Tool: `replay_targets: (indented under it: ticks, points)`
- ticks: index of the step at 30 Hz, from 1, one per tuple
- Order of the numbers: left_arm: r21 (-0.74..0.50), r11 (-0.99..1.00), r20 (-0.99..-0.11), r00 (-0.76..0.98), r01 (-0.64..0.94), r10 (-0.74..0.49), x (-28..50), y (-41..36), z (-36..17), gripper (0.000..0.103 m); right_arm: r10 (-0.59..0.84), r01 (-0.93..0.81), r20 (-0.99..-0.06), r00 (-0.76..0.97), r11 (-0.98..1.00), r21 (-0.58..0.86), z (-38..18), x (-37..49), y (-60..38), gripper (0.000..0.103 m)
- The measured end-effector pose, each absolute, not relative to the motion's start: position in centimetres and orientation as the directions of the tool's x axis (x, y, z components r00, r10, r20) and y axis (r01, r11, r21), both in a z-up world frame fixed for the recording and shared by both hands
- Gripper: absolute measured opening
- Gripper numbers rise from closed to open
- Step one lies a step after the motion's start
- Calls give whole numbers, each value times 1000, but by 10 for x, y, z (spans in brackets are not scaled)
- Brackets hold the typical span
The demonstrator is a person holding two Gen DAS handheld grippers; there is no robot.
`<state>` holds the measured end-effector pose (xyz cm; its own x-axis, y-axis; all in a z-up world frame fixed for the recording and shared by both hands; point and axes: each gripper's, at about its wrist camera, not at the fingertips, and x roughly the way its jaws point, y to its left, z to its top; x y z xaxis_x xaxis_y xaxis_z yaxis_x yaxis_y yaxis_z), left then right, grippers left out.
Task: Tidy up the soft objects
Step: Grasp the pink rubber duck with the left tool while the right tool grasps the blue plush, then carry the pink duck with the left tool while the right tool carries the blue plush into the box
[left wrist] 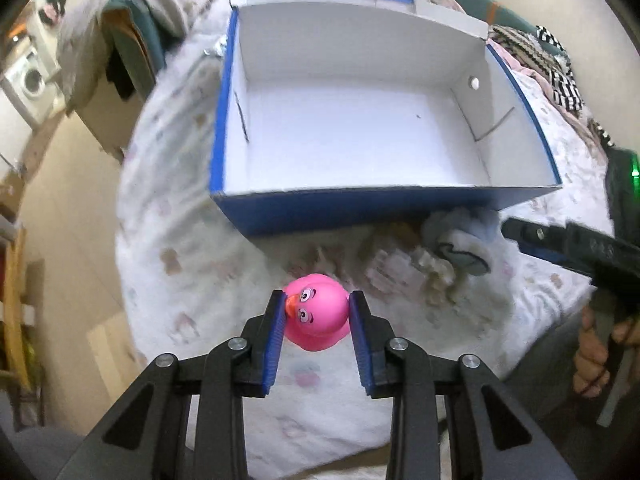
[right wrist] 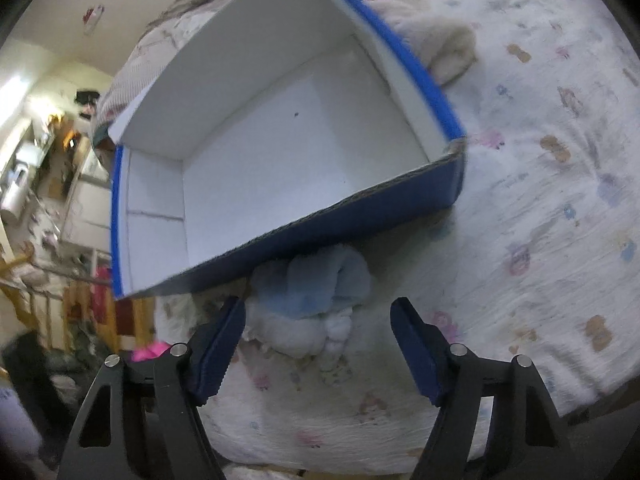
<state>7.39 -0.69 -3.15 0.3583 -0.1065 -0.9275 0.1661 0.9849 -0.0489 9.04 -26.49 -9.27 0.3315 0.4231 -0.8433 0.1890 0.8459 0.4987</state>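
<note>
The left tongs are narrowed to about the width of a glossy pink rubber duck with an orange beak and cartoon eyes. Both blue ribbed pads press against the toy's sides, so the duck is gripped between them. It lies on its side: the beak points toward the left pad and the two eyes are stacked one above the other. The duck is rounded, so no long axis can be made out. It sits close over the white bed sheet printed with small pastel figures, and whether it touches the sheet cannot be told.

The right tongs stand wide apart and hold nothing. Between and just beyond their tips lies a bundle of pale blue and white fluffy cloth, free of both pads. The bundle lies just beside the near wall of an open cardboard box, blue outside and white inside, and its far edge runs into the shadow under that wall.

The left wrist view takes in the whole box head-on, lying crosswise on the bed, along with the cloth bundle at its near right corner and the right tongs coming in from the right edge. The right wrist view shows the box at a slant. It also shows a cream-coloured soft heap behind the box's far wall. Of the duck only a pink sliver appears there, beside the left finger.
</note>
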Motion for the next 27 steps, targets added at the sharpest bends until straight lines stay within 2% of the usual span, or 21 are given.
replay_targets:
  ticks: [5, 9, 13, 16, 18, 19, 20, 27]
  points:
    - [-87, 989, -937, 328, 116, -121, 81, -7, -54, 29, 375, 11, -870, 320, 917, 399, -81, 89, -223, 81]
    - [-97, 988, -928, 348, 116, -132, 83, -11, -51, 29, 285, -40, -915, 285, 957, 286, -92, 96, -203, 80]
    - [-119, 988, -930, 337, 103, -147, 84, -8, -54, 29, 258, -72, -928, 269, 966, 248, -100, 107, -188, 63]
    - [-117, 988, -928, 345, 97, -143, 84, -7, -53, 29, 270, -64, -933, 238, 963, 262, -111, 110, -190, 56]
    - [-113, 989, -928, 346, 91, -138, 84, -6, -52, 29, 282, -60, -932, 228, 959, 276, -115, 110, -191, 48]
    - [-112, 990, -929, 344, 89, -136, 83, -5, -53, 29, 290, -67, -928, 232, 957, 282, -114, 109, -191, 39]
    - [-112, 990, -930, 341, 85, -135, 83, -5, -53, 29, 300, -76, -924, 236, 954, 290, -112, 109, -191, 36]
    - [-93, 993, -927, 357, 73, -113, 80, -4, -51, 29, 410, -62, -864, 292, 910, 410, -81, 84, -214, 34]
